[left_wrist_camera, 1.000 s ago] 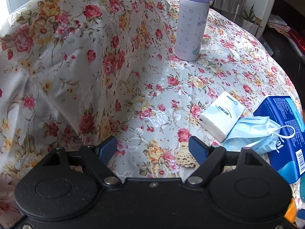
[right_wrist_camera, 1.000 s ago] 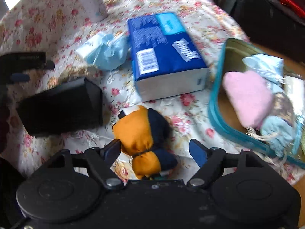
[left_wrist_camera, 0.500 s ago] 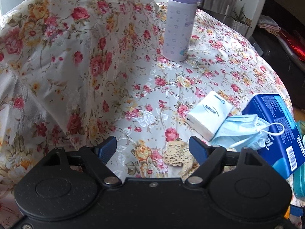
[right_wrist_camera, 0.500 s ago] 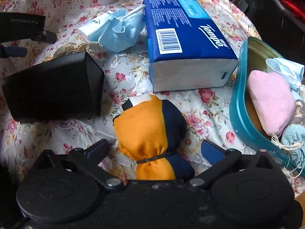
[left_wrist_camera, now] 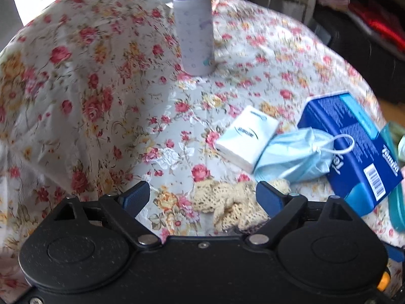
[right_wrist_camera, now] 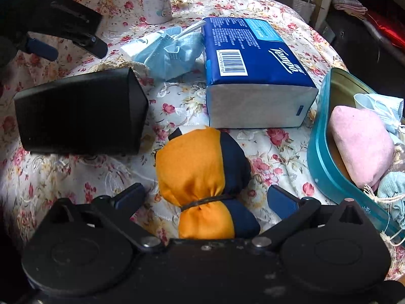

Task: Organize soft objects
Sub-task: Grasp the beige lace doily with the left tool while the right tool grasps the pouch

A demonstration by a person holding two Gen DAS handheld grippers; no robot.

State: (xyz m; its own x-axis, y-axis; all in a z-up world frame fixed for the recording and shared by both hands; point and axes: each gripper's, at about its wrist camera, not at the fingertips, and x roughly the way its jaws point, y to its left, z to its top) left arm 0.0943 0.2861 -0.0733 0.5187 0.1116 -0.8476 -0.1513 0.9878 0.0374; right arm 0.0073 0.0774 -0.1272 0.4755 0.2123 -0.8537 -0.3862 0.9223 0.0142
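An orange and navy cloth bundle [right_wrist_camera: 205, 177], tied with a band, lies on the floral tablecloth between the open fingers of my right gripper [right_wrist_camera: 206, 198]. A teal tin [right_wrist_camera: 319, 136] at the right holds a pink pad [right_wrist_camera: 362, 147] and pale blue cloth items. My left gripper [left_wrist_camera: 202, 197] is open over a cream crochet doily [left_wrist_camera: 227, 202], which lies between its fingers. A blue face mask [left_wrist_camera: 293, 154] lies beyond it, against a white tissue packet [left_wrist_camera: 246, 136]. The left gripper also shows in the right wrist view [right_wrist_camera: 68, 40].
A blue Tempo tissue pack [right_wrist_camera: 253, 76] lies in the middle of the table. A lilac bottle [left_wrist_camera: 193, 25] stands at the back. A black box [right_wrist_camera: 81, 111] sits left of the bundle. A raised cloth-covered shape [left_wrist_camera: 76, 76] fills the left.
My right gripper has moved forward so the orange bundle sits between its fingers. My left gripper has shifted toward the right, bringing the doily between its fingers.
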